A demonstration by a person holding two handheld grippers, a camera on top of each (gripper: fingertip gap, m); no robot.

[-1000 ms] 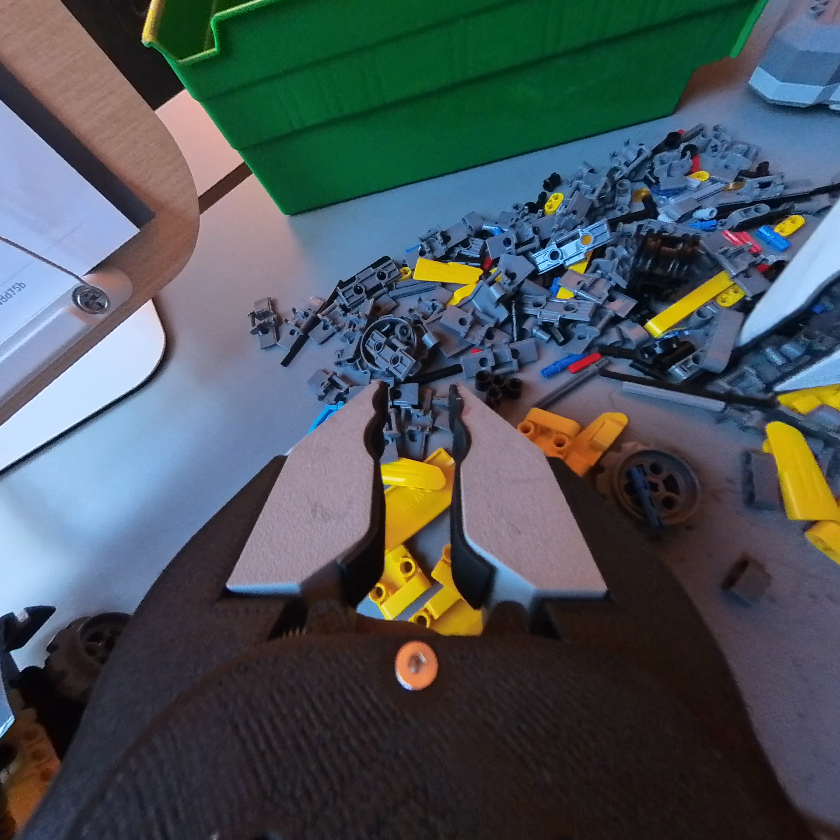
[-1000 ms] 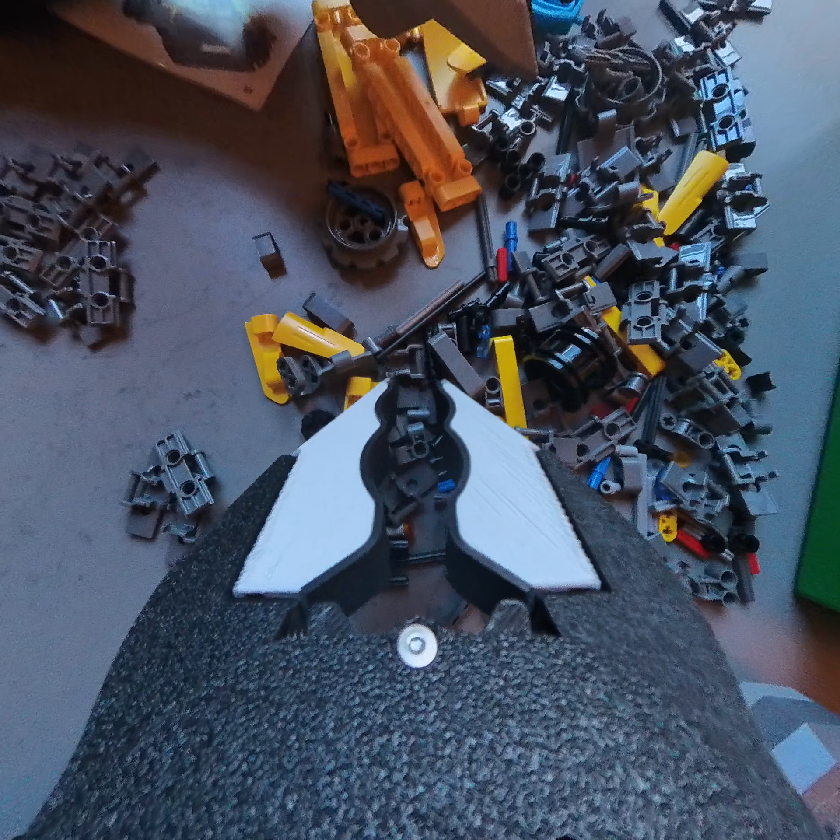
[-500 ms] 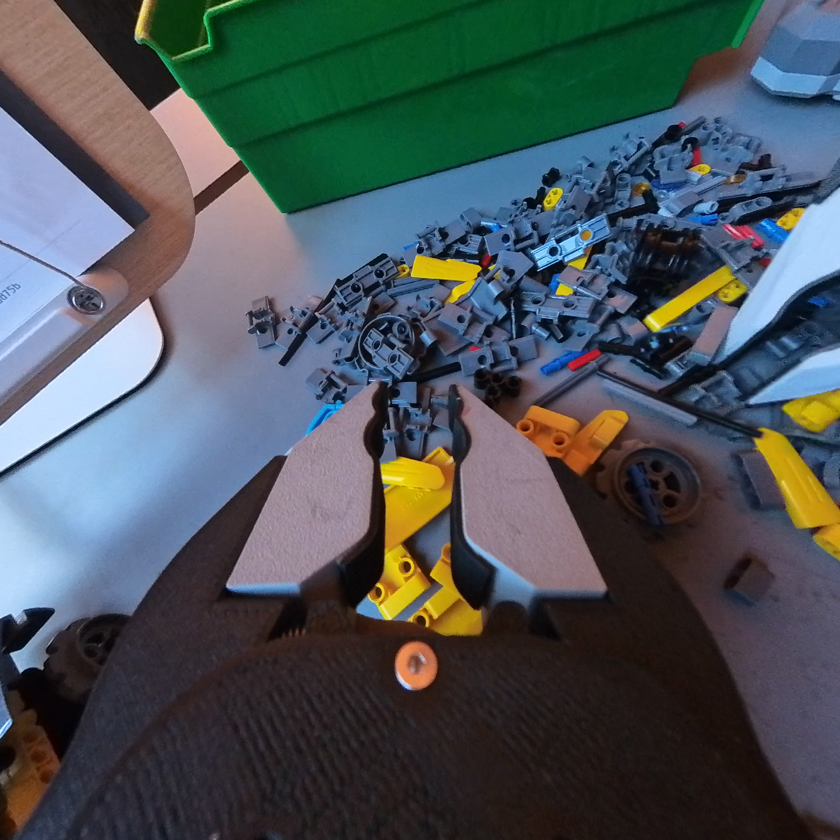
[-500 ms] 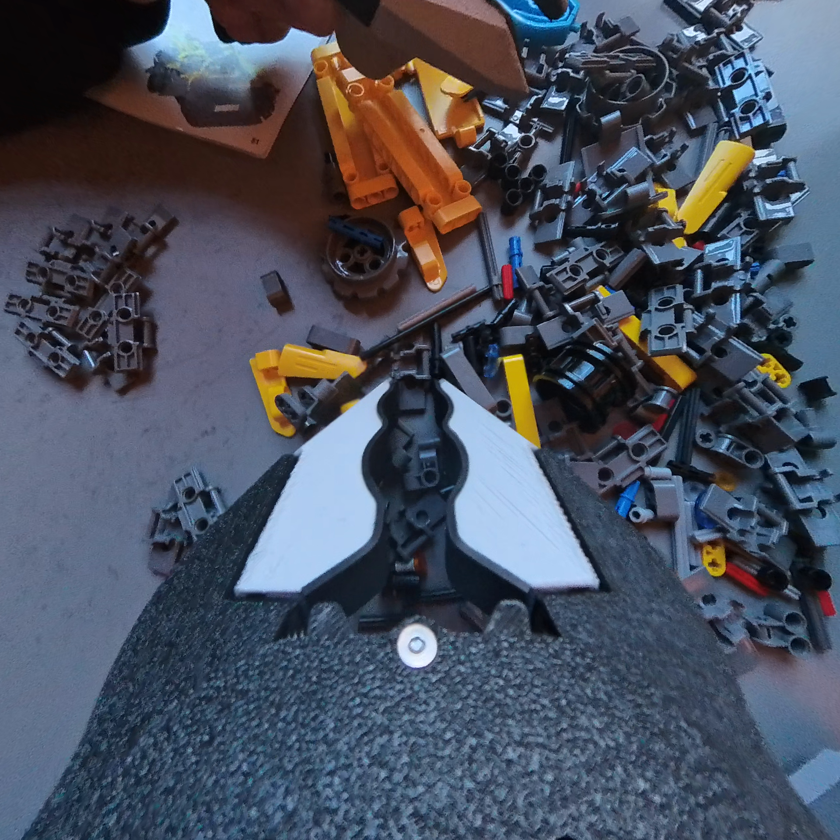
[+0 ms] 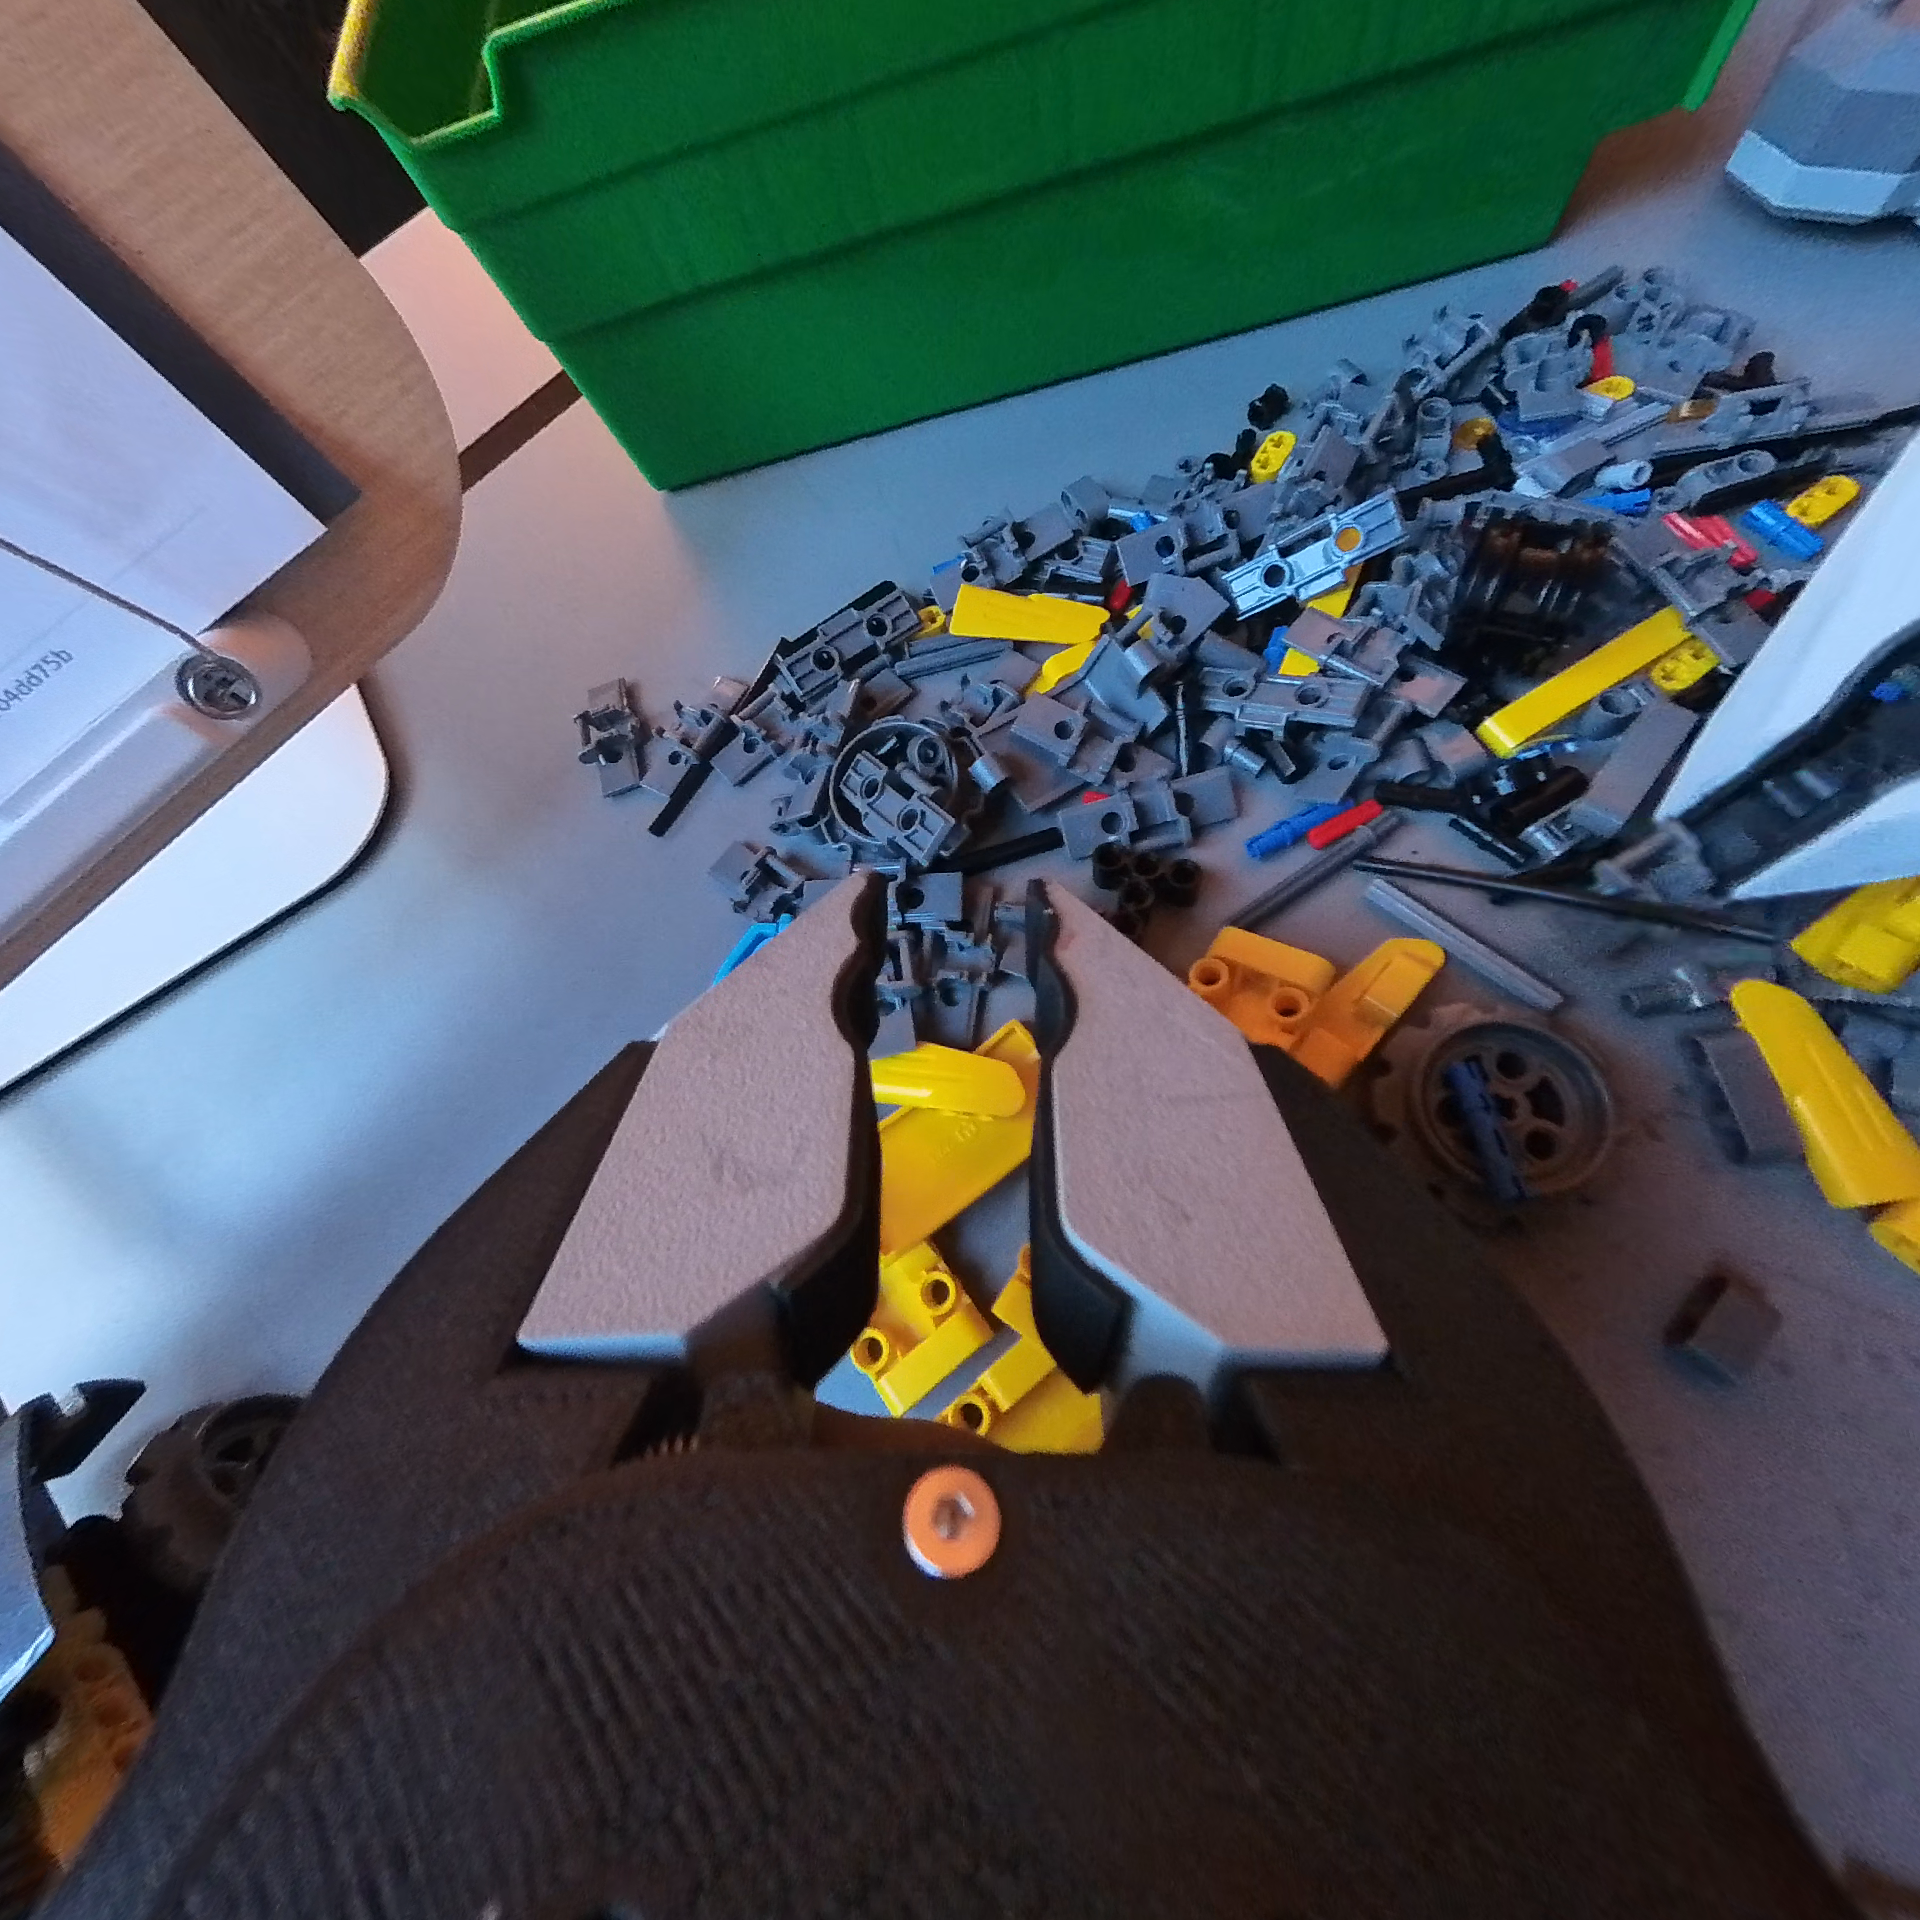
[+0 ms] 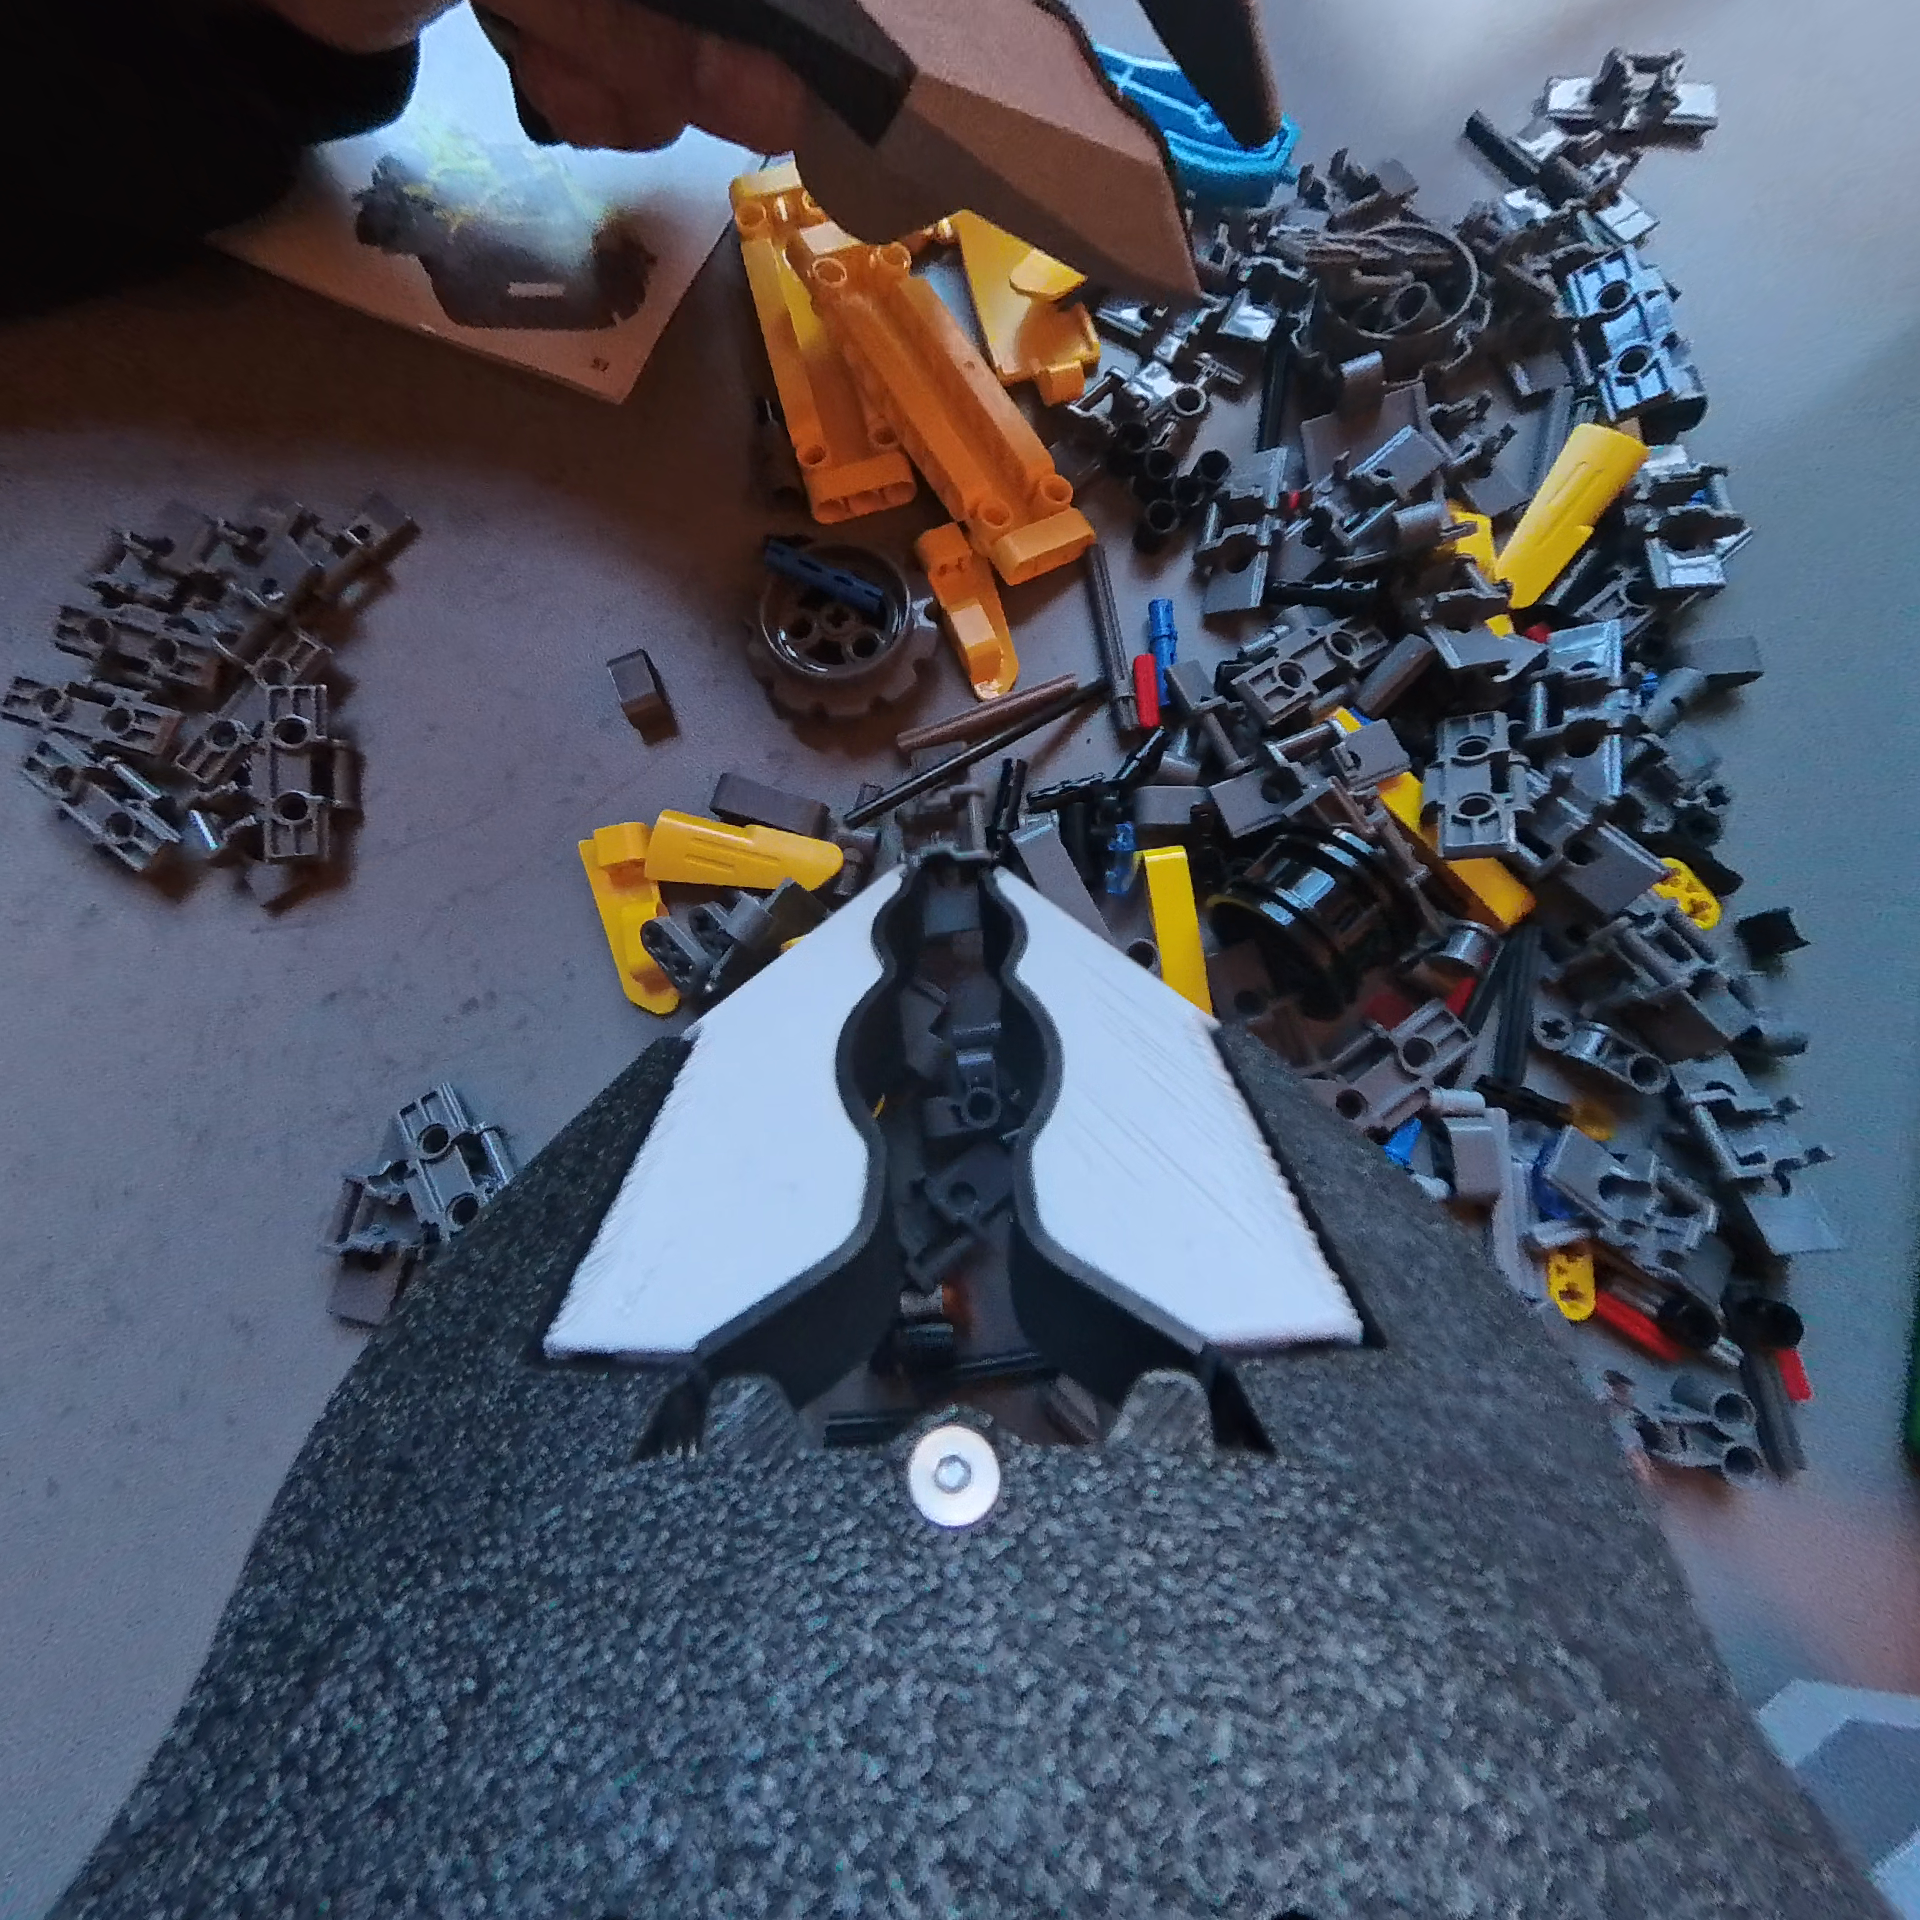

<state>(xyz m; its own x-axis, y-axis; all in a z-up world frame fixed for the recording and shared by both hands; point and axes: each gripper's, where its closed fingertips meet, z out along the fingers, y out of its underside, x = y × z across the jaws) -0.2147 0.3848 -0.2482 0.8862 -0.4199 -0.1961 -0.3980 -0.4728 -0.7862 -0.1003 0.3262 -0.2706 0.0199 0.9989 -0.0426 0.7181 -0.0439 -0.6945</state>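
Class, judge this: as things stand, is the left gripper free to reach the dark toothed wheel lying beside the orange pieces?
Probably yes. The left gripper is open, and the toothed wheel lies just to its right on the table, with nothing on top of it but a small dark blue piece.

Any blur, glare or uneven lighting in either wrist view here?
Left wrist view: sharp on the brick pile, with pale glare on the table at left. Right wrist view: dimmer and warmer, soft blur at the right edge and on the other hand-held gripper up top.

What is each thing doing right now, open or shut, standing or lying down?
left gripper, jaws open, holding nothing.
right gripper, jaws shut at the tips.
green bin, upright, open on top.
dark toothed wheel, lying flat.
pile of pieces, loose and jumbled.
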